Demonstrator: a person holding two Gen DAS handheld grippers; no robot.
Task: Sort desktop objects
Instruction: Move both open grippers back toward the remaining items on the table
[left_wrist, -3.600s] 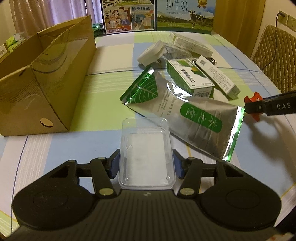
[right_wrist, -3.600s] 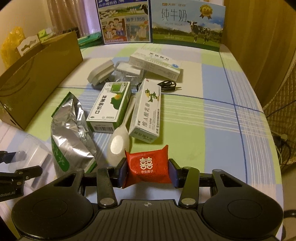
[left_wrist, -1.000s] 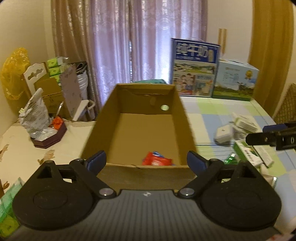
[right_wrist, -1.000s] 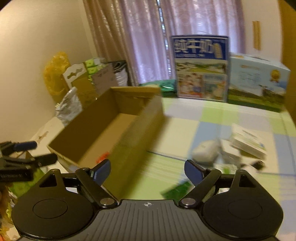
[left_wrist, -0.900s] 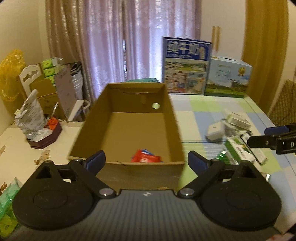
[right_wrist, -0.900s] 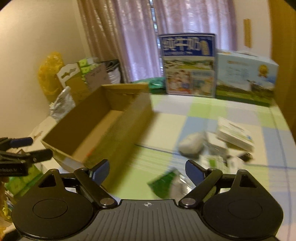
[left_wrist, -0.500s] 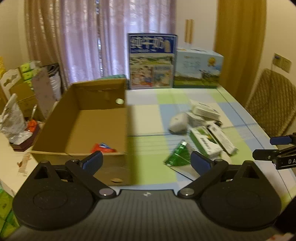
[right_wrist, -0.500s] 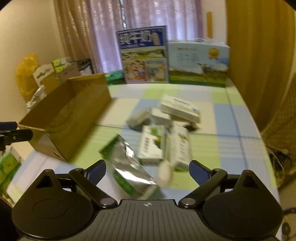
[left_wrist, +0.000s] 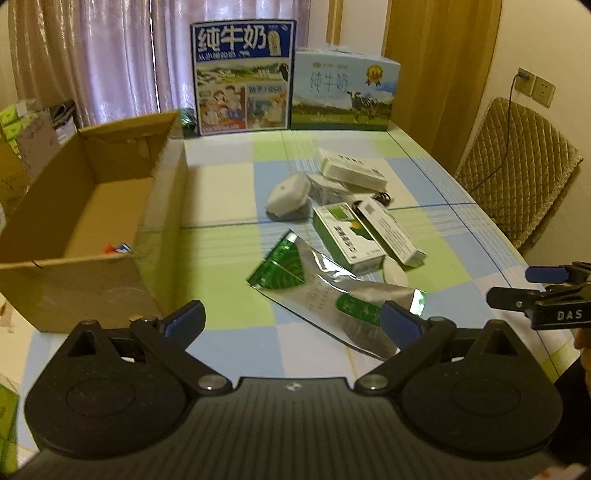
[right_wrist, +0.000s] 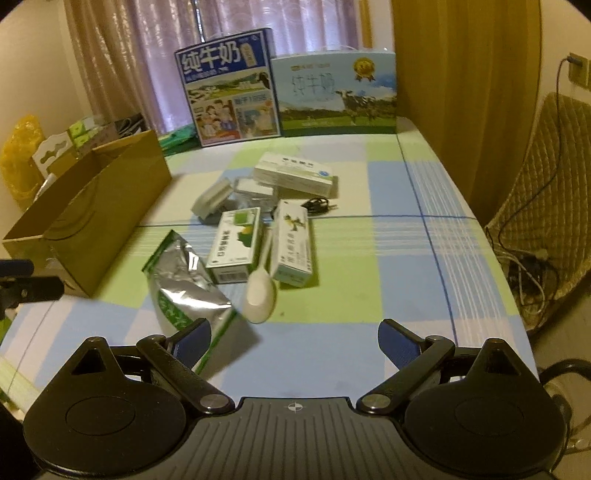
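Brown cardboard box (left_wrist: 92, 206) at far left with a red packet (left_wrist: 117, 248) inside, silver pouch (left_wrist: 332, 295) and small boxes (right_wrist: 236, 240) waiting mid-table (right_wrist: 406, 236), left tongs (left_wrist: 291, 321) and right tongs (right_wrist: 293, 341) both wide open, empty, probably ready to grab.

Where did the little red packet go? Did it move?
Yes. It left the right gripper, which is now open and empty, and lies inside the cardboard box, where the red packet peeks over the wall.
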